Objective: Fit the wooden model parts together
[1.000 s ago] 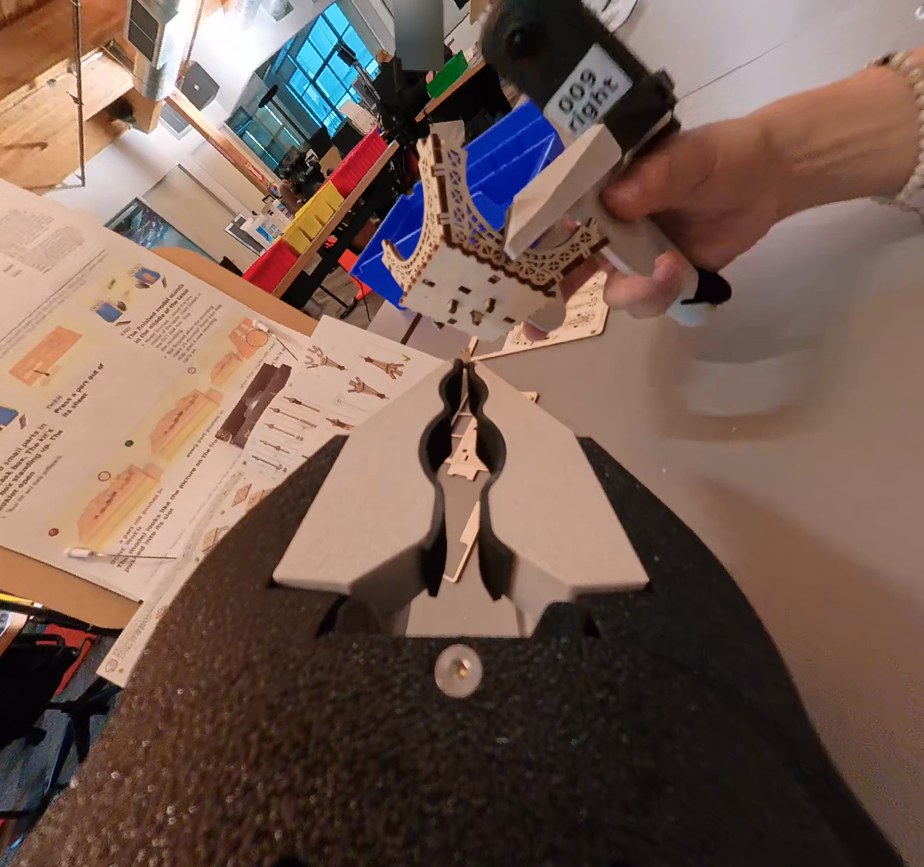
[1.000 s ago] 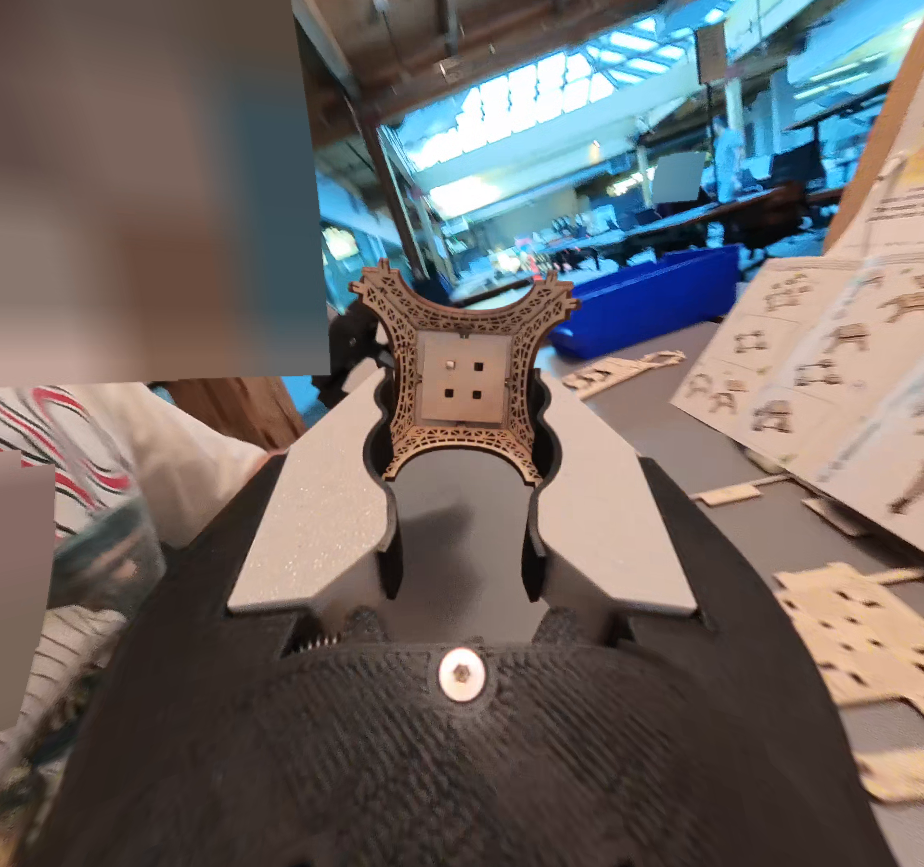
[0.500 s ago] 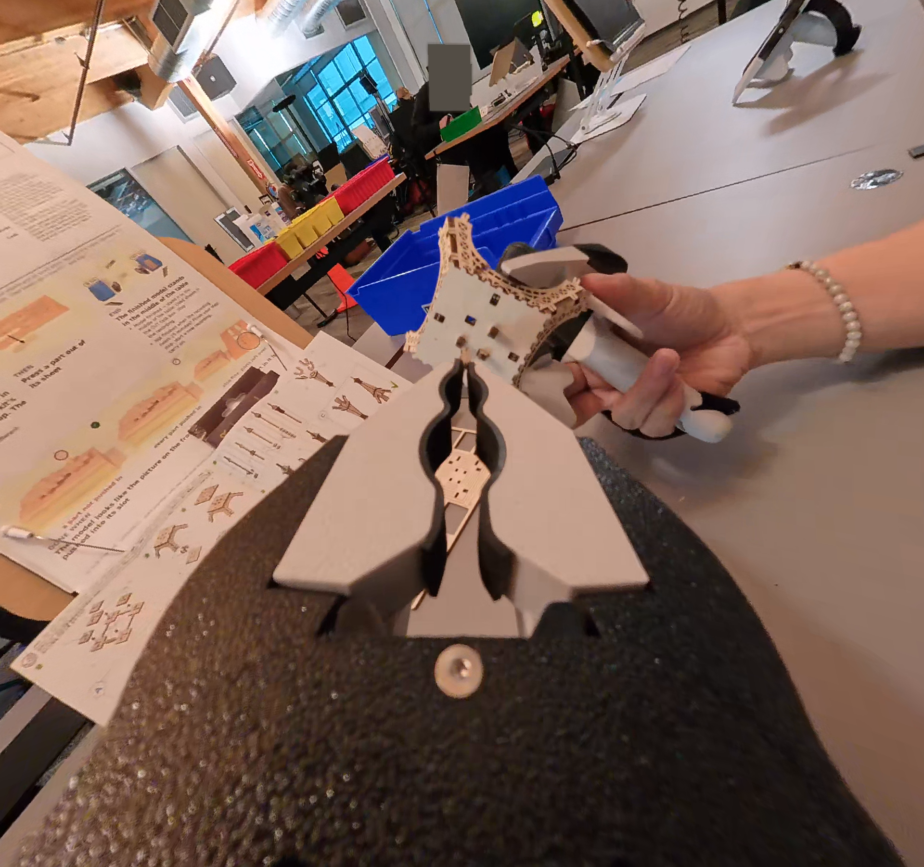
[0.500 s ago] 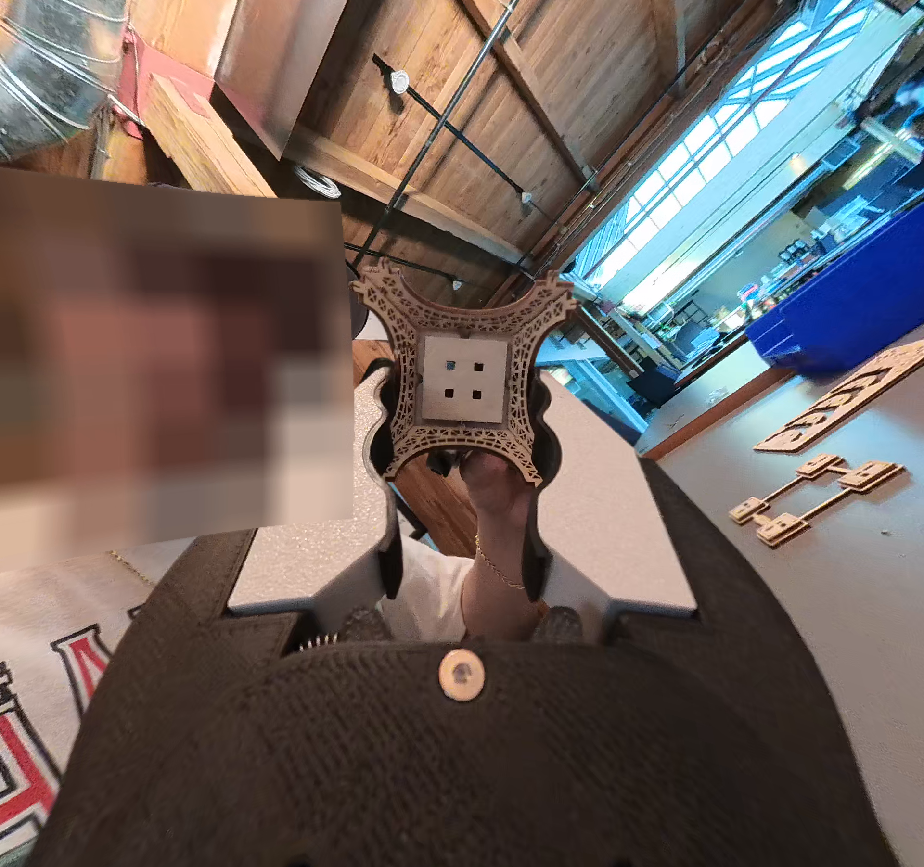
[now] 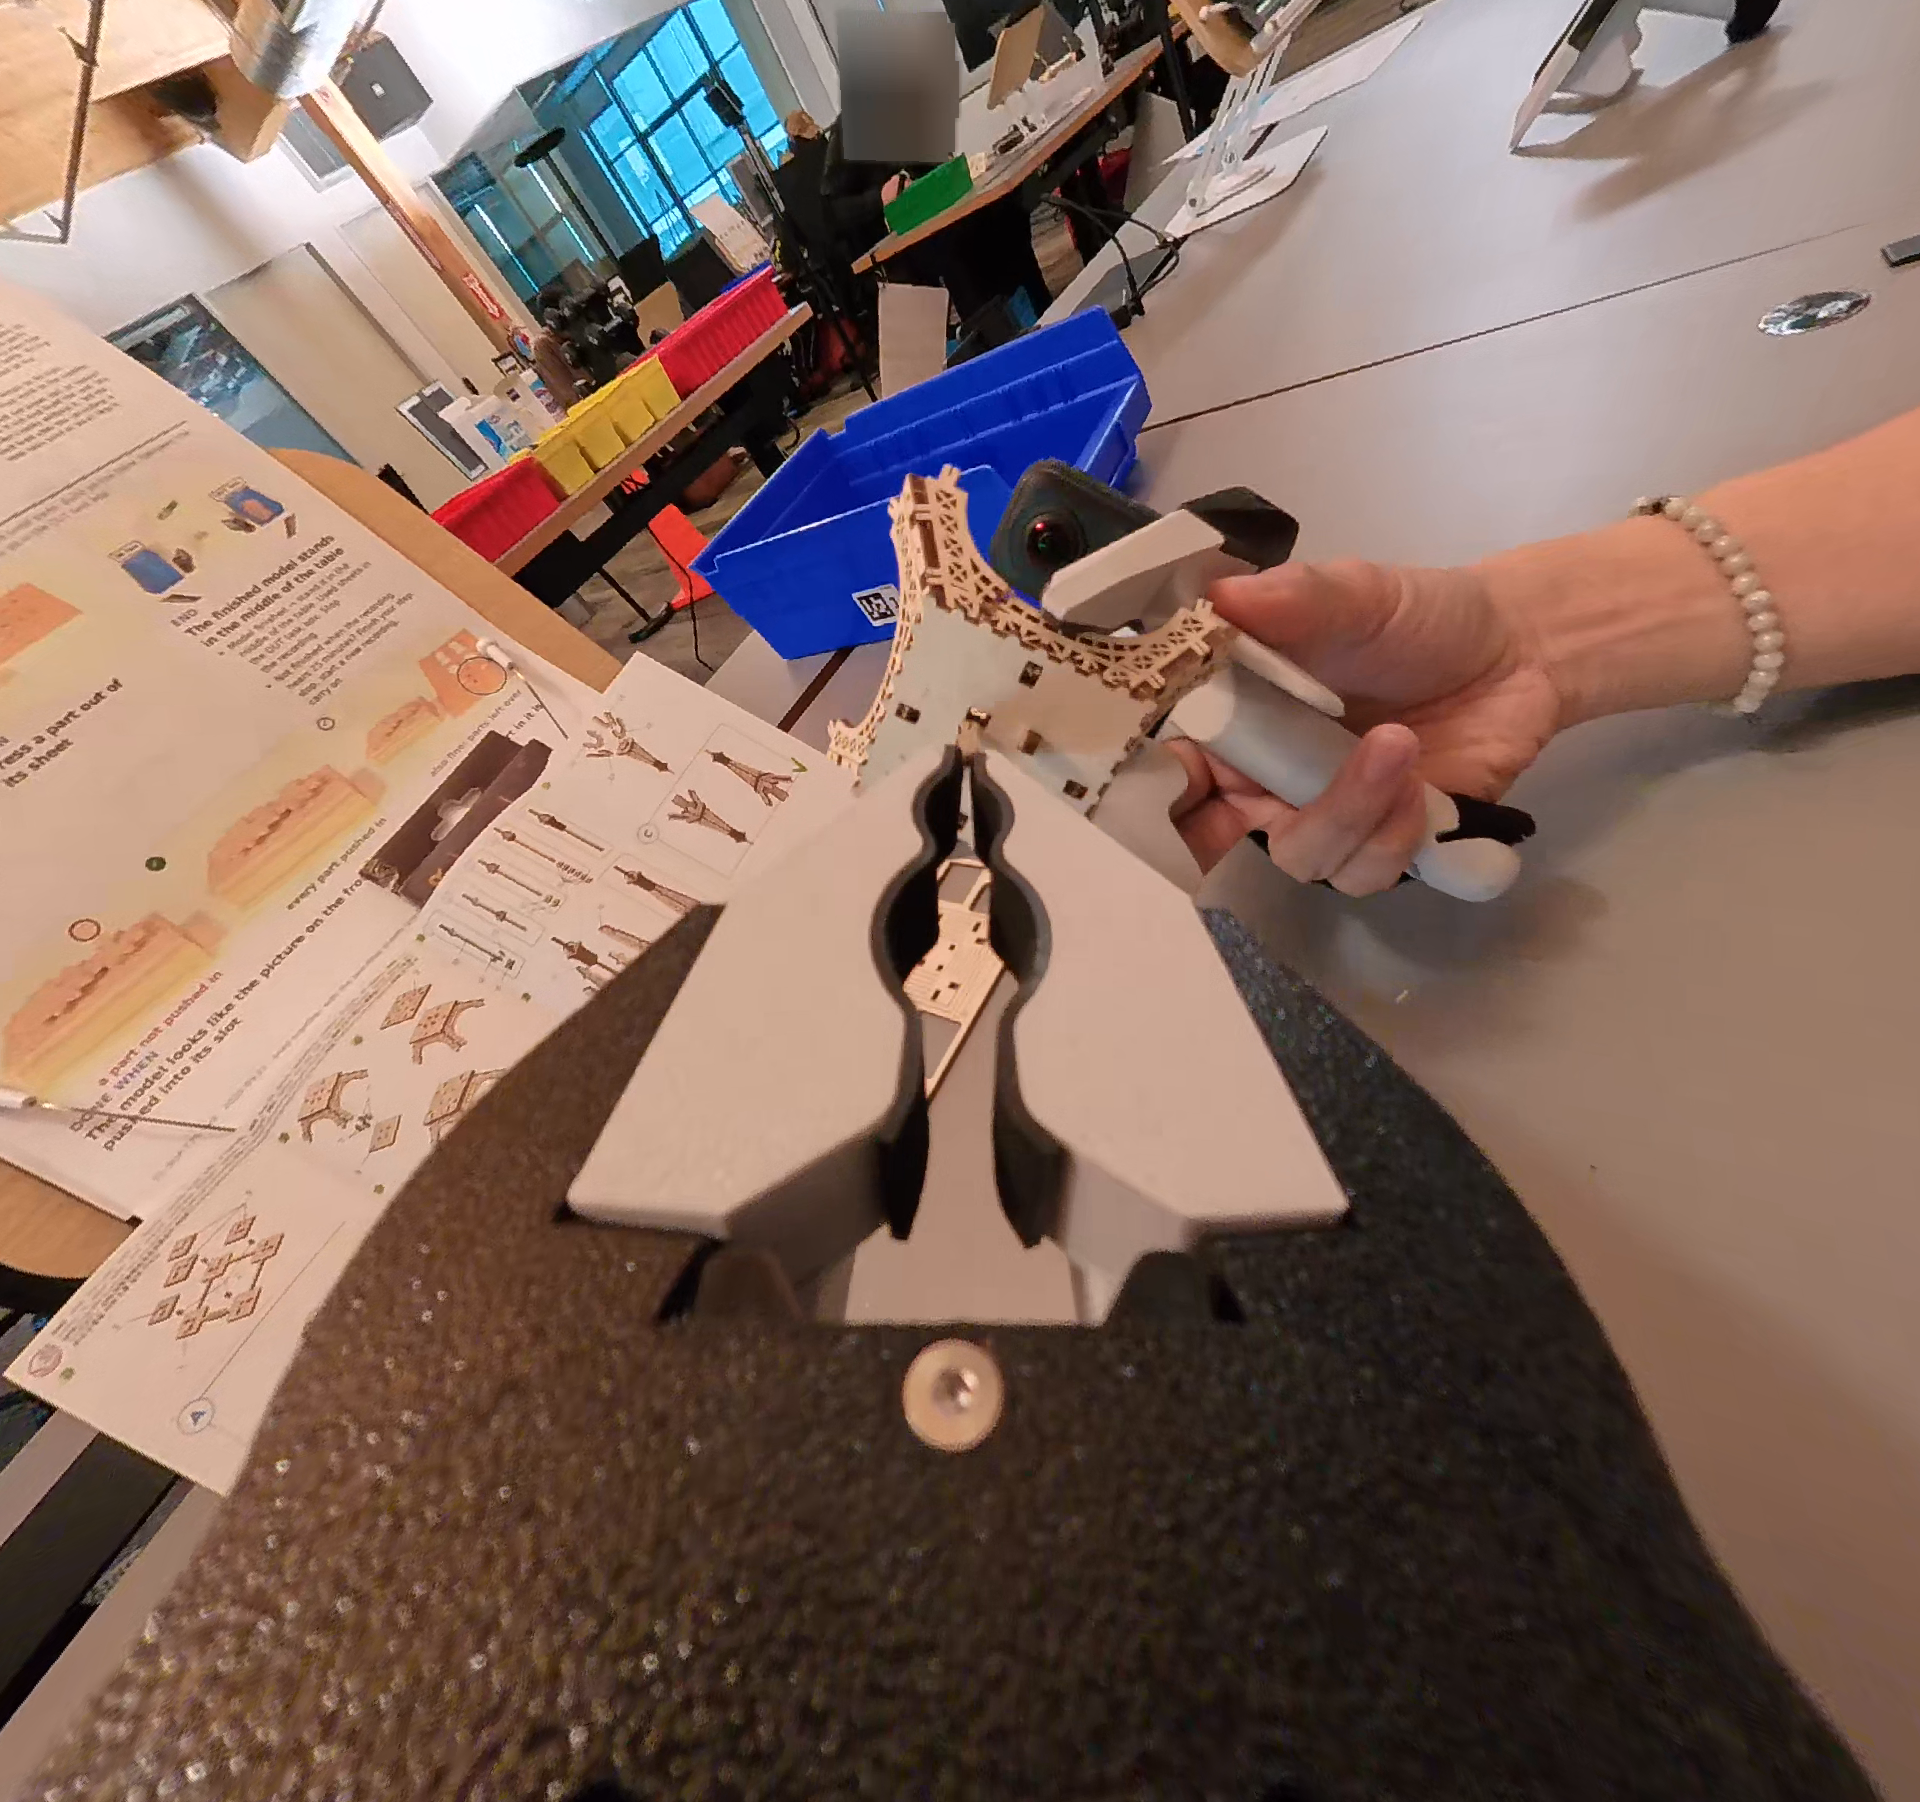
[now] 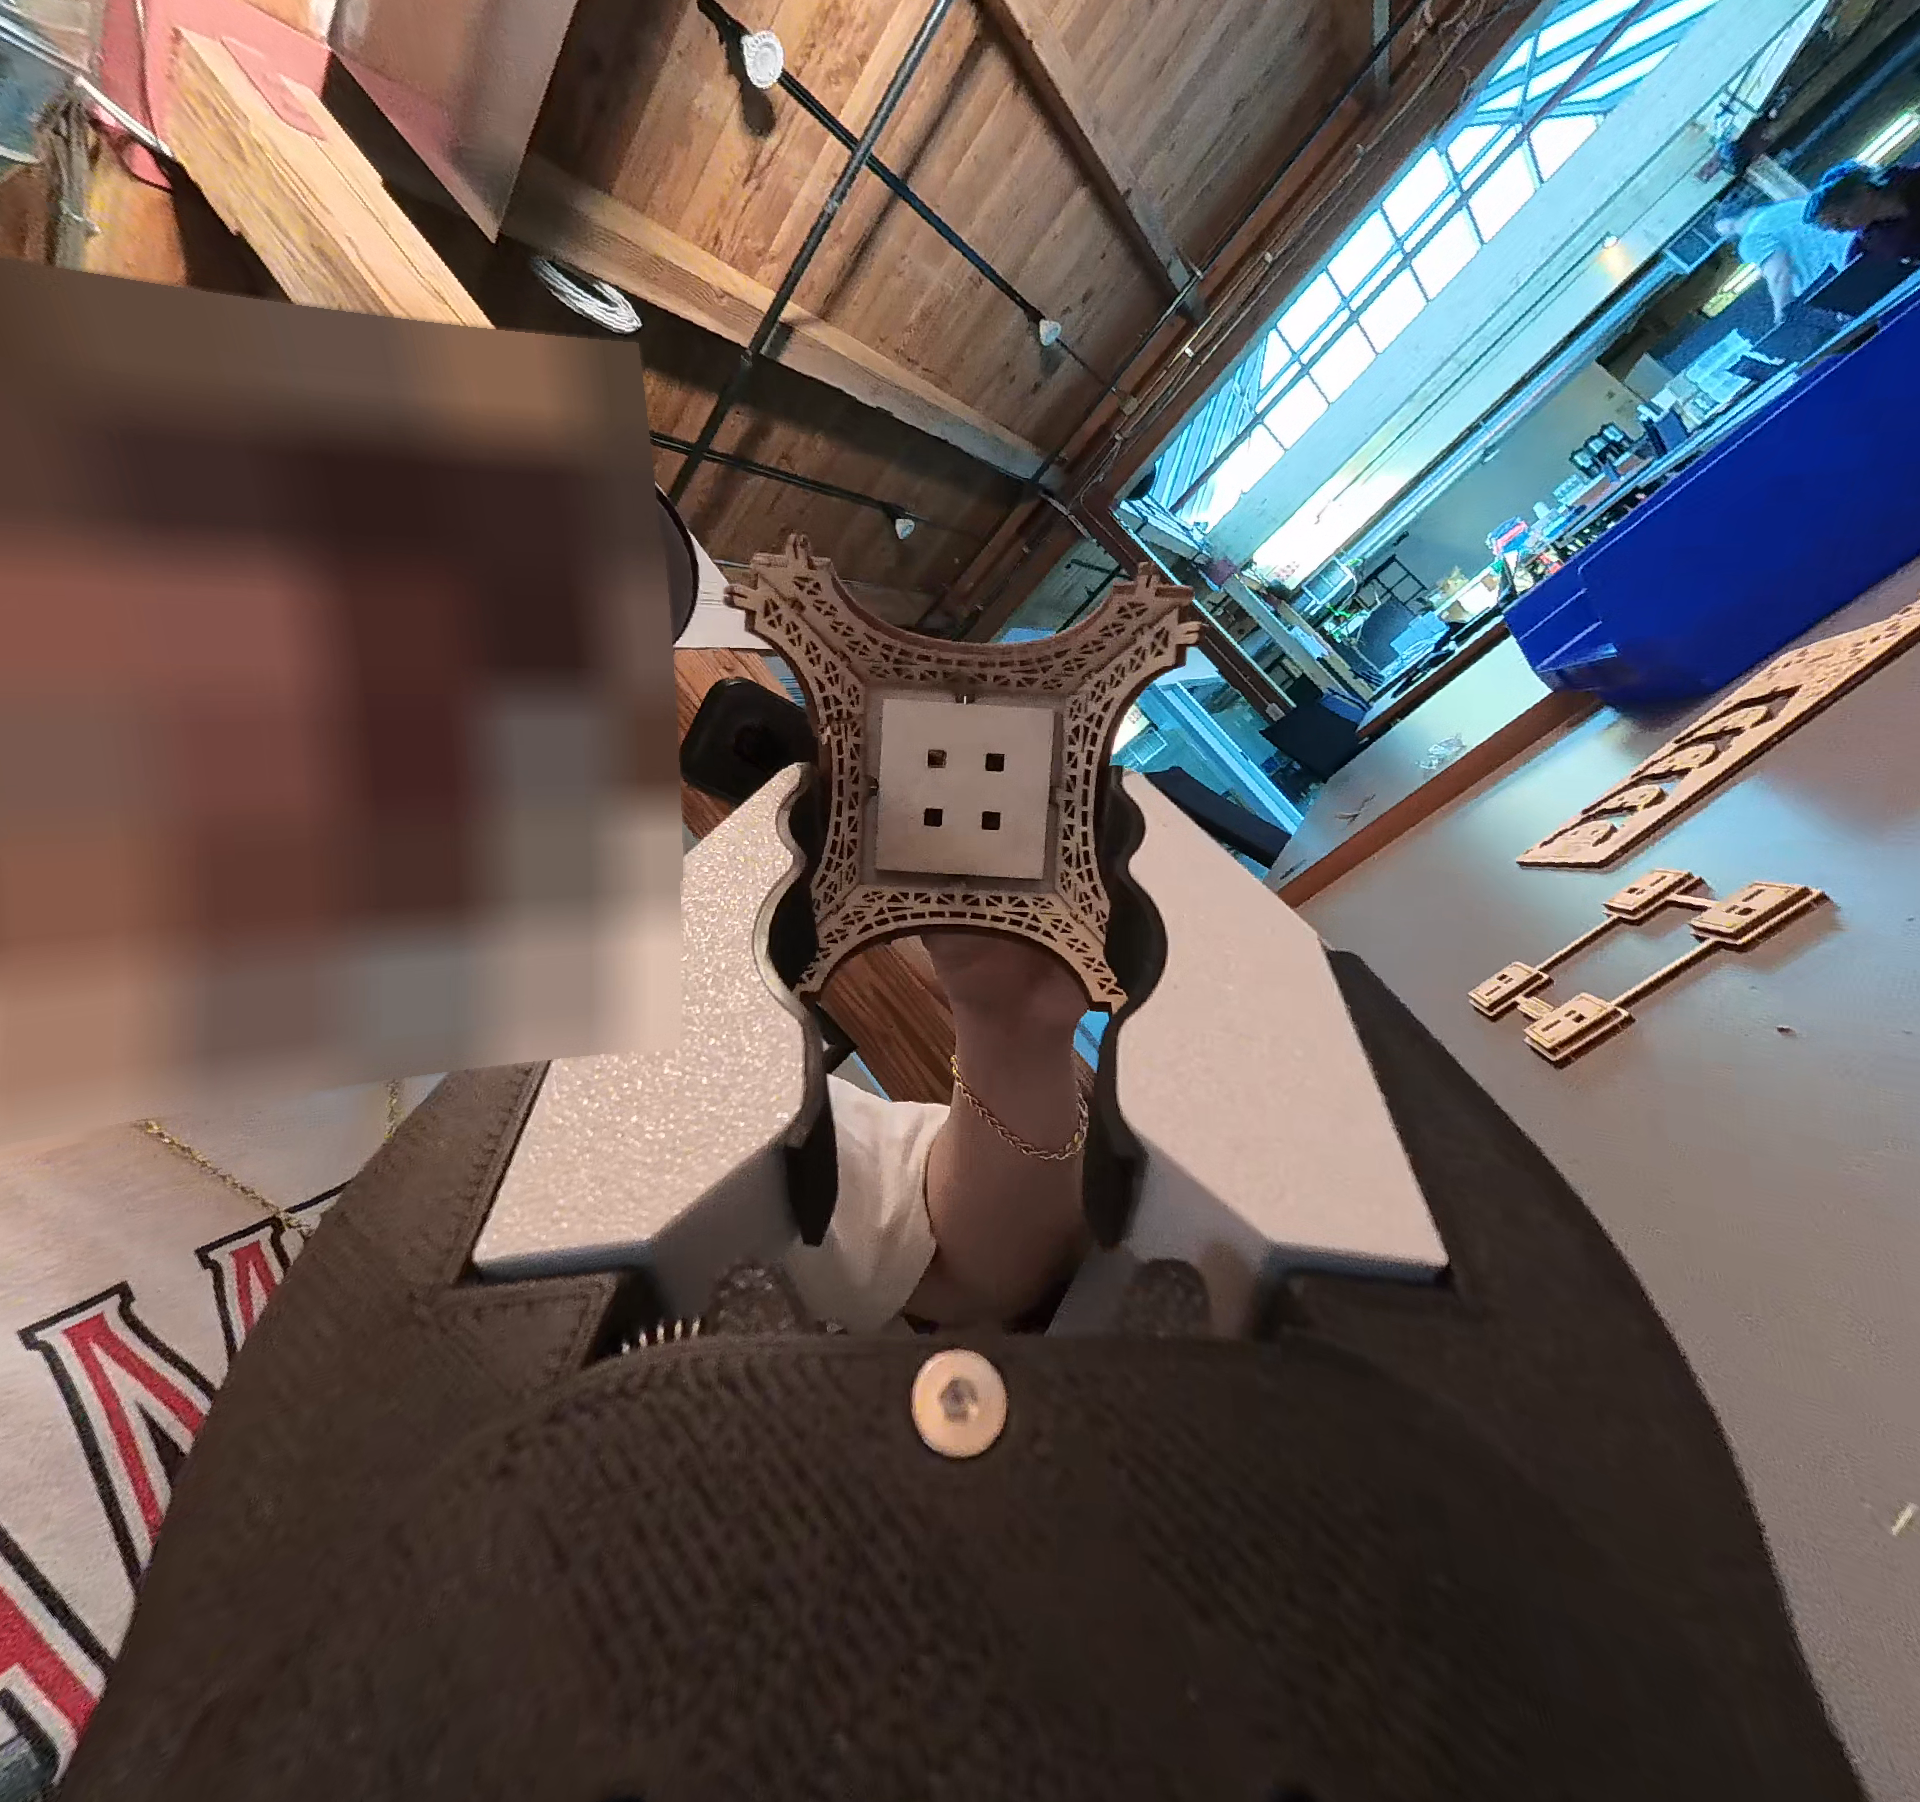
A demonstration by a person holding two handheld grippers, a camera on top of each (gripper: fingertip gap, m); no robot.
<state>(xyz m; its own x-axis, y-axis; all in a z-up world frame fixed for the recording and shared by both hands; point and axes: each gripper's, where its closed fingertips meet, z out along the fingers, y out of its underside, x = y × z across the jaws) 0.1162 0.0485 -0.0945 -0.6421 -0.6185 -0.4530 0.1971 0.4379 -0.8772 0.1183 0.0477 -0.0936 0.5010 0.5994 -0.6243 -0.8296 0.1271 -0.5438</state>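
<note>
We had the right hand-held gripper (image 6: 961, 822) clamping the tower base (image 6: 961, 781), the left hand-held gripper (image 5: 971, 776) pinching a flat wooden piece (image 5: 961, 963).

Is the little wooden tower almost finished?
Partly. Done: the lacy four-legged wooden tower base is built, gripped by the right gripper. In hand: the left gripper pinches a thin flat wooden piece near it. Left: joining them, plus loose wooden pieces on the grey table.

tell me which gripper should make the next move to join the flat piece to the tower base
Left, probably. The left gripper is shut on the thin flat piece, its tip right at the underside of the tower base. The right gripper clamps that base by its sides, so it is best kept steady.
</note>
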